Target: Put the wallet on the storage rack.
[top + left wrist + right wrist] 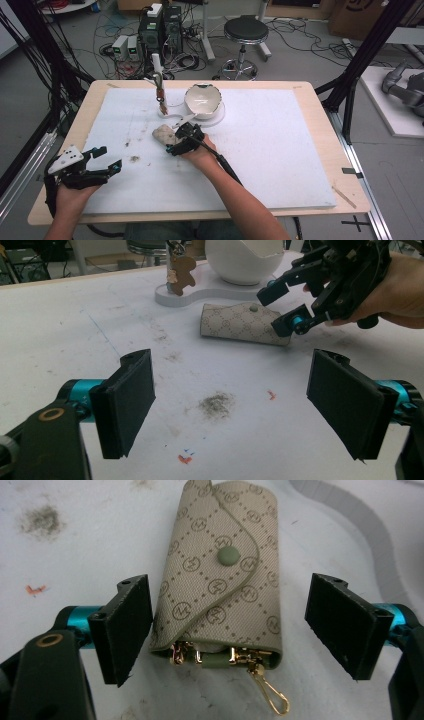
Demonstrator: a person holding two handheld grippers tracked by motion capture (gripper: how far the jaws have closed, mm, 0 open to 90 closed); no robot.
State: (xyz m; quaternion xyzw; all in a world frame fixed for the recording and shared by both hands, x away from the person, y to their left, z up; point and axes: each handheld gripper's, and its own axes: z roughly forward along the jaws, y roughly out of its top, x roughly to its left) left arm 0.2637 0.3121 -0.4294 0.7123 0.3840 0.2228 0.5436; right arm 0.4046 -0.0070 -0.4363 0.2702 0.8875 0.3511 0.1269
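A beige patterned key pouch with a green snap and gold clips at its near end lies flat on the white mat. My right gripper is open, its jaws straddling the pouch's near end; the left jaw is close to the pouch's edge, the right one stands apart from it. In the high view the pouch lies mid-table with the right gripper at it. In the left gripper view the pouch lies ahead, with the right gripper at its right end. My left gripper is open near the table's front left, nothing between its jaws.
A white stand at the back of the mat carries a broken-egg-shaped white bowl and a post with a small brown bear charm. Dirt smudges mark the mat. A stool and computers stand beyond the table.
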